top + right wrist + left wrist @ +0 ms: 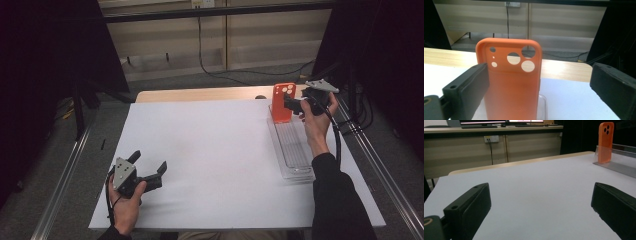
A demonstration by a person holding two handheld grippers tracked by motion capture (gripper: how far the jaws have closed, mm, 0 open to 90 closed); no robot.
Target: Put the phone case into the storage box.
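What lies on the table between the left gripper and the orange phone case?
Nothing: from the left gripper to the orange phone case, standing in the clear tray, the white table is bare, as the high view and left gripper view show.

No readable text, label, brand, number or sign anywhere. Plain orange phone case, unmarked. Blank white table. Screens at the far desk lit, any content too small and blurred to read. Wall socket without legible marking.
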